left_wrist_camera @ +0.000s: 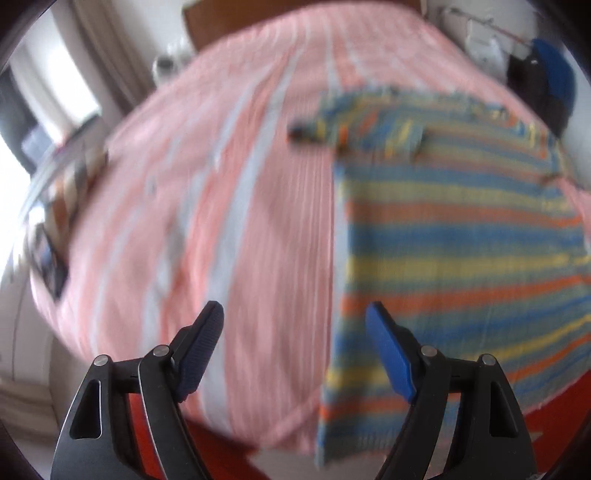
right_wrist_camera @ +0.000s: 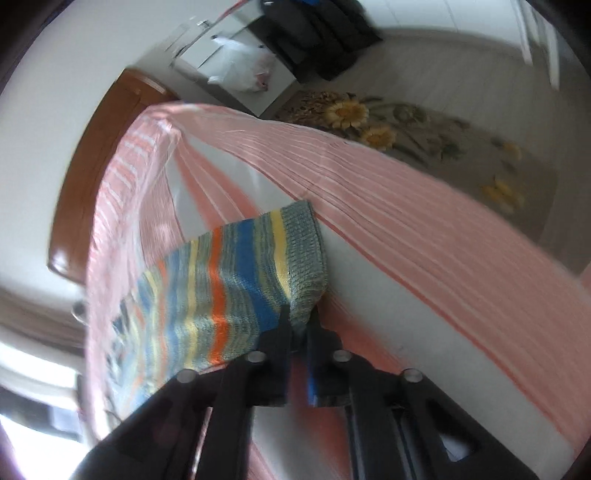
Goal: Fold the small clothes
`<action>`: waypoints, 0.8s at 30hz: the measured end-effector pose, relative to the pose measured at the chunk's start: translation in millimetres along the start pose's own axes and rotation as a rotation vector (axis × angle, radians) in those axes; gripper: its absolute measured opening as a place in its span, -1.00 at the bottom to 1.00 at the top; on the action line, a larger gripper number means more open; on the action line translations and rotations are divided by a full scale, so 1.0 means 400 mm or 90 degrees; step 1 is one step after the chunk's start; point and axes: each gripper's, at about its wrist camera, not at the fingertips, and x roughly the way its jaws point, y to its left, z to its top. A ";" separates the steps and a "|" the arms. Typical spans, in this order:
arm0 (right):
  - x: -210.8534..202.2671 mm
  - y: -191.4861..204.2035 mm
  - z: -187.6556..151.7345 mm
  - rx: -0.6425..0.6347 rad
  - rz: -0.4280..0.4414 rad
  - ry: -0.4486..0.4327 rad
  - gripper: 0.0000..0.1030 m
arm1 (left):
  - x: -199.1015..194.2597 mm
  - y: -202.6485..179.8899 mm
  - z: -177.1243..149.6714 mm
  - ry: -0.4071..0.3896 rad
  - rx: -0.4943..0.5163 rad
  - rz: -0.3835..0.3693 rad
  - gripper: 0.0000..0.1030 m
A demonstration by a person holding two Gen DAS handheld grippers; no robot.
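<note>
A knitted garment [left_wrist_camera: 443, 229] striped in blue, yellow, orange and grey lies spread on a pink-and-white striped bed sheet [left_wrist_camera: 221, 166]. My left gripper [left_wrist_camera: 294, 308] hangs open above the sheet, its right finger over the garment's left edge, with nothing between its fingers. In the right wrist view my right gripper [right_wrist_camera: 300, 317] is shut on the grey ribbed edge of the garment [right_wrist_camera: 229, 280], which is lifted at that corner near the bed's side. The sheet [right_wrist_camera: 406, 221] drapes down beyond it.
A wooden headboard [right_wrist_camera: 92, 155] stands at the bed's far end. Beside the bed lie a floral rug [right_wrist_camera: 406, 129], a white plastic bag [right_wrist_camera: 240, 70] and dark clothes [right_wrist_camera: 314, 29]. A red surface [left_wrist_camera: 221, 454] shows below the bed's near edge.
</note>
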 end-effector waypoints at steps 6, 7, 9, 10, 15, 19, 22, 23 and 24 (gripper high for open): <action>-0.169 -0.003 -0.068 -0.089 -0.025 -0.089 0.07 | 0.060 -0.116 0.210 -0.082 0.165 -0.062 0.74; -0.193 0.005 -0.093 -0.112 -0.019 -0.097 0.10 | 0.088 -0.158 0.229 -0.081 0.221 -0.081 0.74; -0.230 0.021 -0.156 -0.145 0.003 -0.101 0.13 | 0.145 -0.225 0.242 -0.089 0.320 -0.091 0.74; -0.241 0.028 -0.188 -0.155 0.020 -0.097 0.13 | 0.183 -0.254 0.244 -0.085 0.363 -0.086 0.73; -0.265 0.066 -0.347 -0.197 0.068 -0.097 0.14 | 0.336 -0.269 0.292 -0.012 0.340 -0.131 0.22; -0.247 0.098 -0.425 -0.228 0.078 -0.104 0.14 | 0.341 -0.182 0.346 0.013 0.175 -0.156 -0.85; -0.227 0.119 -0.449 -0.260 0.078 -0.103 0.14 | 0.298 -0.024 0.394 -0.024 0.008 -0.159 -0.86; -0.230 0.121 -0.461 -0.272 0.080 -0.104 0.15 | 0.286 0.065 0.409 -0.038 -0.076 -0.145 -0.86; -0.233 0.128 -0.472 -0.286 0.081 -0.108 0.14 | 0.285 0.135 0.416 -0.043 -0.139 -0.122 -0.86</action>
